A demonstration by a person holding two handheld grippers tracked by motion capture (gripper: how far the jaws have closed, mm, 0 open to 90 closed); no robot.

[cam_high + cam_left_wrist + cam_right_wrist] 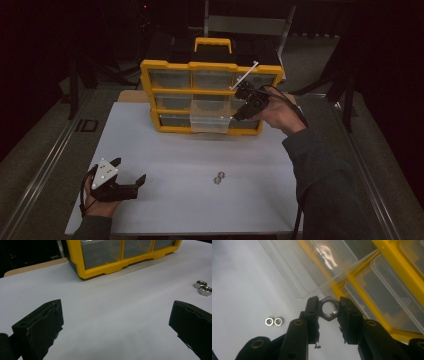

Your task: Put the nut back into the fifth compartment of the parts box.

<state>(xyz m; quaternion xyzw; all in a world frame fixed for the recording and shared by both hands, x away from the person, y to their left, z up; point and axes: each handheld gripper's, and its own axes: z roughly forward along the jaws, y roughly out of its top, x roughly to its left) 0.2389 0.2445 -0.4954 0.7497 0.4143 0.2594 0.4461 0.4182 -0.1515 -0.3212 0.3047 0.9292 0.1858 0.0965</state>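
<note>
The right gripper is clamped on a hex nut, its two black jaws pressing the nut's opposite flats. It is held at the right front of the yellow drawer organiser, which stands at the far side of the white desk. A clear drawer is pulled out from the organiser's lower middle, just left of the gripper. The left gripper rests near the desk's near left corner, its jaws wide apart with nothing between them. Two more nuts lie touching each other on the desk, near the middle, well apart from both grippers.
</note>
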